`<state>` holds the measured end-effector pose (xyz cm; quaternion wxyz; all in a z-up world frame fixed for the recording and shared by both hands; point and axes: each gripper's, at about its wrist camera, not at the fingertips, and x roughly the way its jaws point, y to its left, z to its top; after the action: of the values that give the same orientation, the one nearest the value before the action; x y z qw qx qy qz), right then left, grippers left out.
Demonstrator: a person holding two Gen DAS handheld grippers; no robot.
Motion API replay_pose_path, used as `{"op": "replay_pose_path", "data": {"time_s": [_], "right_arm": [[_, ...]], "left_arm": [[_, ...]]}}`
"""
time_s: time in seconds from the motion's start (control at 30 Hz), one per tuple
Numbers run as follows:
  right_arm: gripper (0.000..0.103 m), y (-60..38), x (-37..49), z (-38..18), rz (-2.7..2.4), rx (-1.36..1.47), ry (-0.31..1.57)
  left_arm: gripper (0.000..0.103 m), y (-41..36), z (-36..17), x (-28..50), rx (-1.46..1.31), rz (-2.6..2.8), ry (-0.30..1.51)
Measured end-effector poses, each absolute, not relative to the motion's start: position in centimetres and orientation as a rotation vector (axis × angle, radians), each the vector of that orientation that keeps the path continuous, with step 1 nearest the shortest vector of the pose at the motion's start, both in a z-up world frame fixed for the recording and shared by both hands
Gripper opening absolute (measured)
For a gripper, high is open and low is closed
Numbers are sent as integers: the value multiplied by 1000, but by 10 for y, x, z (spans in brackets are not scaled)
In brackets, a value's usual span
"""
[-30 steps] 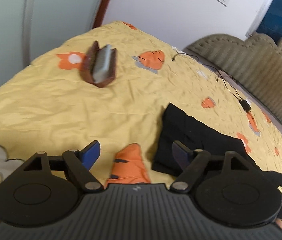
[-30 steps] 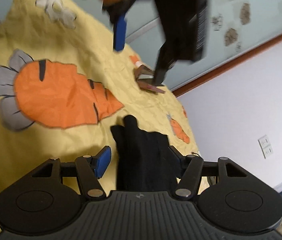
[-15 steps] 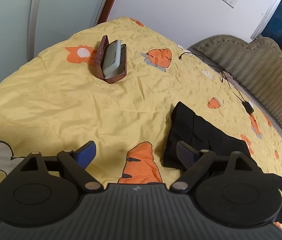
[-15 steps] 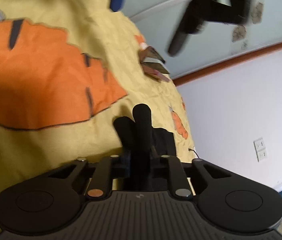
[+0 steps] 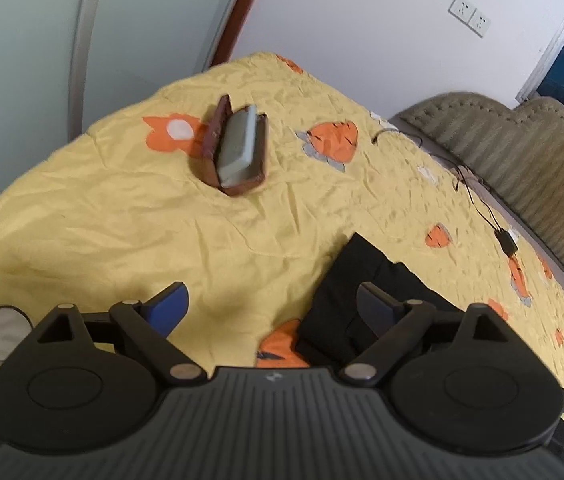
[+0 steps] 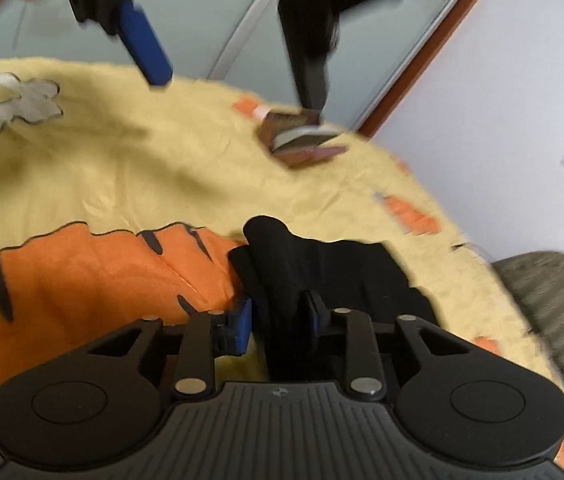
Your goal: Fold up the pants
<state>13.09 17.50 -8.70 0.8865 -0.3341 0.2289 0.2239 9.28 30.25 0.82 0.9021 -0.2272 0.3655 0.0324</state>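
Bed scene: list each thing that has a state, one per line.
Black pants: bunched on the bedspread, not yet folded flat.
Glasses case: open, lid up.
Left gripper: open, empty, above the bed.
Right gripper: jaws just reopened a little, a fold of pants between them.

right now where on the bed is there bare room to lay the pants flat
Bare yellow bedspread lies between the open brown glasses case and the left gripper. It is crowded on the right: folded black pants, then a black cable with adapter by the headboard.
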Motion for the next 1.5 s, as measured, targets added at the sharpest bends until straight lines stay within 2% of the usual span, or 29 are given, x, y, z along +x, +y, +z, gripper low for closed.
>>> {"op": "replay_pose_path", "data": {"time_s": [0.07, 0.13, 0.17, 0.2, 0.37, 0.5, 0.57, 0.77, 0.87, 0.93, 1.0, 1.03, 1.07, 1.1, 1.27, 1.5], "right_arm": [[29, 149, 110, -61, 508, -587, 453], [43, 113, 89, -38, 489, -486, 422], [54, 87, 75, -29, 443, -438, 408], [57, 63, 66, -23, 395, -402, 401], [57, -88, 25, -25, 1, -153, 468], [58, -231, -4, -39, -195, 414, 492], [59, -280, -13, -56, -244, 612, 485], [59, -343, -11, -88, -188, 952, 443], [59, -353, -4, -98, -202, 1024, 460], [53, -351, 3, -101, -204, 1024, 457], [30, -348, 8, -98, -207, 1020, 451], [24, -348, 8, -97, -214, 1016, 449], [13, -349, 8, -96, -230, 1007, 443], [10, -348, 7, -94, -242, 992, 428], [7, -341, -14, -78, -280, 932, 363], [7, -328, -49, -52, -322, 813, 326]], "left_arm": [[90, 289, 8, 95, -446, 37, 773], [90, 269, 10, 98, -401, -4, 782], [90, 255, 11, 99, -370, -30, 783], [90, 237, 12, 101, -338, -69, 783], [93, 155, 8, 107, -268, -255, 803], [94, 99, -2, 115, -259, -313, 825], [94, 80, -10, 121, -264, -308, 853], [94, 38, -20, 109, -167, -381, 889], [95, 23, -25, 97, -50, -436, 878], [95, 17, -28, 93, 10, -461, 881], [95, 10, -31, 91, 77, -491, 885], [95, 6, -31, 91, 108, -505, 882], [95, 3, -32, 90, 136, -518, 873], [95, -1, -32, 89, 163, -535, 866], [96, -17, -36, 83, 275, -607, 835], [98, -16, -39, 81, 285, -635, 837]]}}
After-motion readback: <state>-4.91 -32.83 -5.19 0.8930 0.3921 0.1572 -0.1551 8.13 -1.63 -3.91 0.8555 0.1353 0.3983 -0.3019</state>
